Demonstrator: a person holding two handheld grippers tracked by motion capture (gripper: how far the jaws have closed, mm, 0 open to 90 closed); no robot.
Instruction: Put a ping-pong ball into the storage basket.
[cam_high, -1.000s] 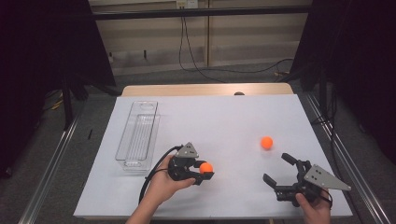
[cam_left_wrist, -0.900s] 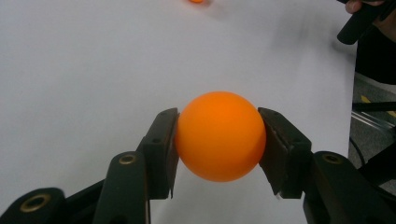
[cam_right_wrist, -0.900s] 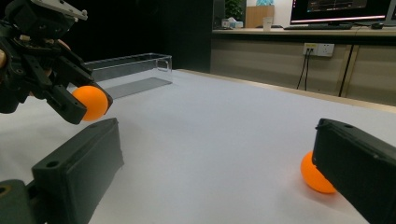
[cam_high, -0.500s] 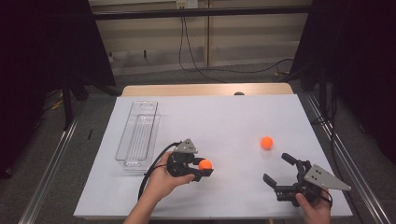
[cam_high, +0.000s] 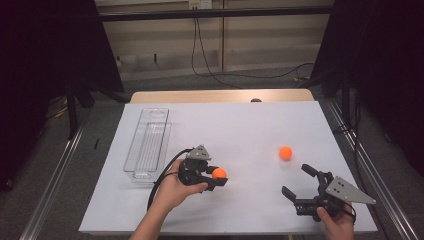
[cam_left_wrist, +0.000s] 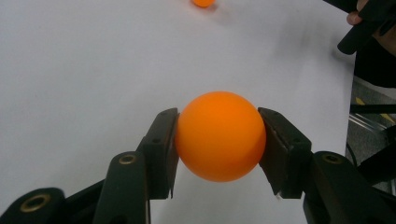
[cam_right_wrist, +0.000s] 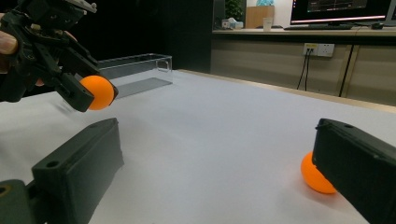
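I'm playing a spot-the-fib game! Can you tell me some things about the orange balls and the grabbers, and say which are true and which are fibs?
1. The left gripper squeezes an orange ball between its jaws. True.
2. The right gripper holds a ball too. False: its jaws stand wide open with nothing between them.
3. A second orange ball lies on the white table. True.
4. The clear tray has a ball inside. False: it is empty.
5. The tray stands beside the right gripper. False: it is on the left gripper's side.
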